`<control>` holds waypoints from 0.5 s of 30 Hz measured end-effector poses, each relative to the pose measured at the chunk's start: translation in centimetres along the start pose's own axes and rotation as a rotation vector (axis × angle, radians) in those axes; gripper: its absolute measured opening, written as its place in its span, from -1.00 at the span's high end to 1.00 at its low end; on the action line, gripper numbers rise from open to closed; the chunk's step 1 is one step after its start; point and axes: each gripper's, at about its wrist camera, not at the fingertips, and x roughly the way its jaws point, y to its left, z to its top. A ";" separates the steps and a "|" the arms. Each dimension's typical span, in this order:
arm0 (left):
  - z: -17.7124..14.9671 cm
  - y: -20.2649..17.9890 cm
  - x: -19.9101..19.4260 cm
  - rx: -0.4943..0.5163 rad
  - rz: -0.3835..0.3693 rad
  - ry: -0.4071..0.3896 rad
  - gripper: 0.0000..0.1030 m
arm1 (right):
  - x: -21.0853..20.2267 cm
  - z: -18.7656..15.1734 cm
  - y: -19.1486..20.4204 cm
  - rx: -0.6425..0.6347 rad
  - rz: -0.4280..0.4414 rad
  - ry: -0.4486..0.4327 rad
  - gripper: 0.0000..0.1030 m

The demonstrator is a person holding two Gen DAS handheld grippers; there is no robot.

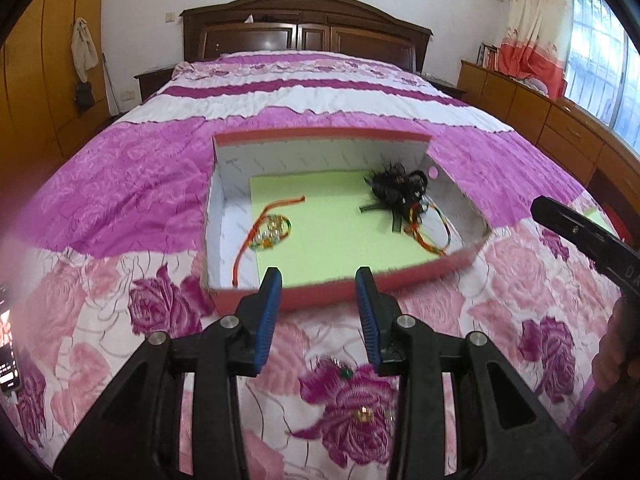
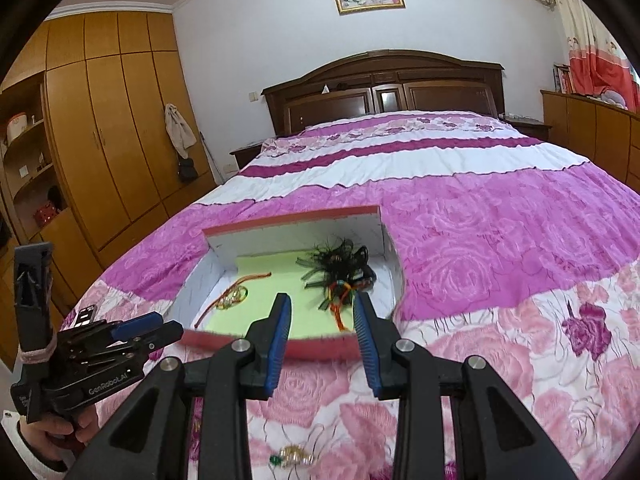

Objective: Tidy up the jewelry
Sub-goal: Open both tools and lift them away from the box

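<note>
A red-rimmed cardboard box (image 1: 336, 294) with a green liner lies on the bed. Inside, a beaded bracelet with an orange cord (image 1: 272, 230) lies at the left. A black feathered hair piece (image 1: 396, 188) and a red-yellow woven cord (image 1: 430, 232) lie at the right. My left gripper (image 1: 319, 286) is open and empty just before the box's near rim. A small gold and green brooch (image 1: 344, 372) lies on the quilt under it. In the right wrist view my right gripper (image 2: 322, 312) is open and empty at the box (image 2: 320, 346) rim, with the brooch (image 2: 294, 456) below.
The bed has a pink and purple floral quilt (image 1: 500, 320). A phone (image 1: 8, 348) lies at the bed's left edge. Wardrobes (image 2: 112, 140) stand to the left, drawers (image 1: 560, 128) to the right, the headboard (image 1: 304, 36) behind. The left gripper shows in the right wrist view (image 2: 160, 326).
</note>
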 end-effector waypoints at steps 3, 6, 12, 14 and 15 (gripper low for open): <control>-0.8 -0.3 -0.1 0.007 0.005 0.014 0.42 | -0.6 -0.8 -0.2 0.004 0.001 0.013 0.31; -1.6 -0.6 -0.1 0.017 0.004 0.036 0.42 | -1.1 -1.6 -0.4 0.002 0.000 0.027 0.31; -2.8 -1.0 0.7 0.021 -0.014 0.091 0.42 | -1.5 -3.2 -0.8 0.012 -0.001 0.053 0.31; -3.1 -1.1 1.0 0.015 -0.027 0.109 0.42 | -1.4 -3.6 -0.9 0.011 -0.005 0.065 0.31; -3.3 -1.2 1.2 0.011 -0.032 0.117 0.42 | -1.4 -3.9 -1.1 0.012 -0.006 0.072 0.31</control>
